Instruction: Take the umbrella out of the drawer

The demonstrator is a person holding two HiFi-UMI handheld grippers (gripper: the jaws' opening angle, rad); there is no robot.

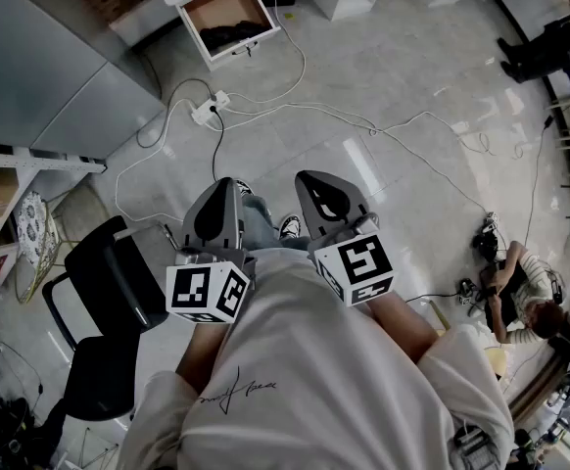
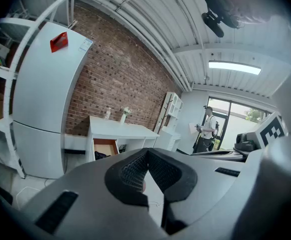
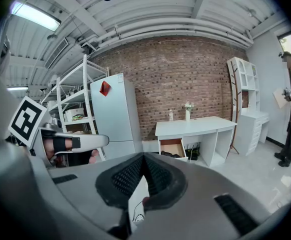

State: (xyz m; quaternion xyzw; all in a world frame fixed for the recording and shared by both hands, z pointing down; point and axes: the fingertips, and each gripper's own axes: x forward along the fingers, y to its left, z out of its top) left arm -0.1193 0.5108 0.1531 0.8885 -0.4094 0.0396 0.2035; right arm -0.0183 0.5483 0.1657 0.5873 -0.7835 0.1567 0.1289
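Left tongs (image 1: 224, 186) and right tongs (image 1: 314, 179) are closed and empty. The umbrella (image 1: 228, 35), apparently the dark bundle, lies in the open drawer (image 1: 221, 3), well apart. Hazard: floor cables (image 1: 295, 106) cross the approach and could snag feet.

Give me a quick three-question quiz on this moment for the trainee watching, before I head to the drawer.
1. True or false: the drawer stands open with a dark bundle, likely the umbrella, inside.
2. The left tongs and right tongs are: A) both shut, empty; B) both wide open; C) one shut, one open.
3. Which appliance stands beside the desk?
Key: 1 true; 2 A; 3 the white fridge.
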